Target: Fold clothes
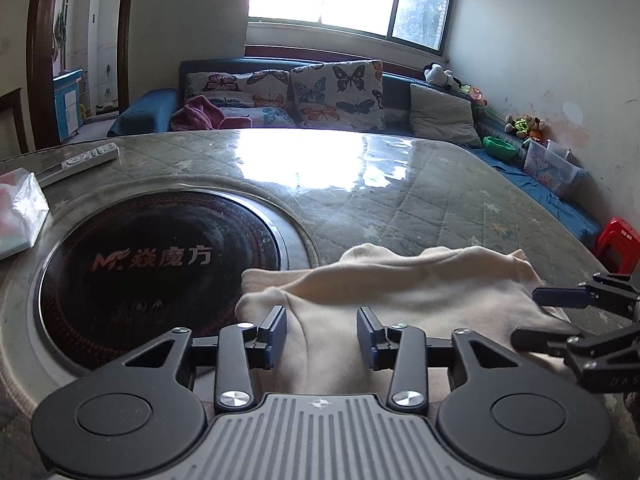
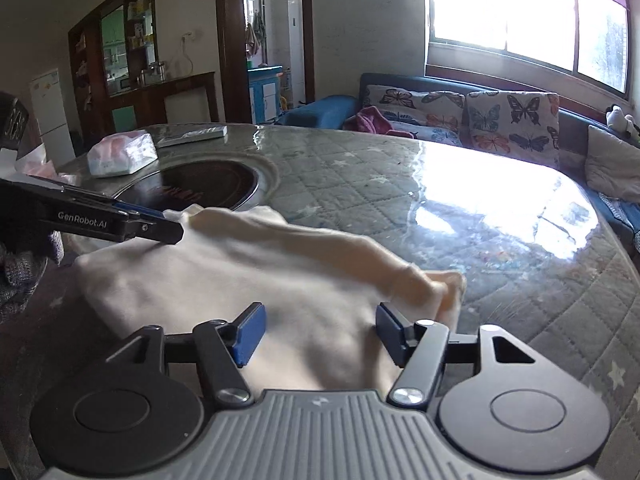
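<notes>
Cream garment (image 1: 400, 292) is seen lying on the table (image 1: 440, 184), long axis across both tongs. Left gripper (image 1: 322, 334) and right gripper (image 2: 318, 334) are held apart over its near edge, nothing clamped.

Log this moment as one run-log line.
task: fold clothes | garment: cream, partly folded, on table | left gripper: open over garment | right gripper: open over garment | grasp: none

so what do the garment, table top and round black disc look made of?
Garment: cream knit, soft matte, probably fleece or cotton; it slumps in rounded folds. Table top: quilted grey fabric under a clear glossy sheet, glass or plastic; window glare mirrors off it. Disc: smooth black glass-like plate with printed logo and metal rim, likely a cooktop.
</notes>
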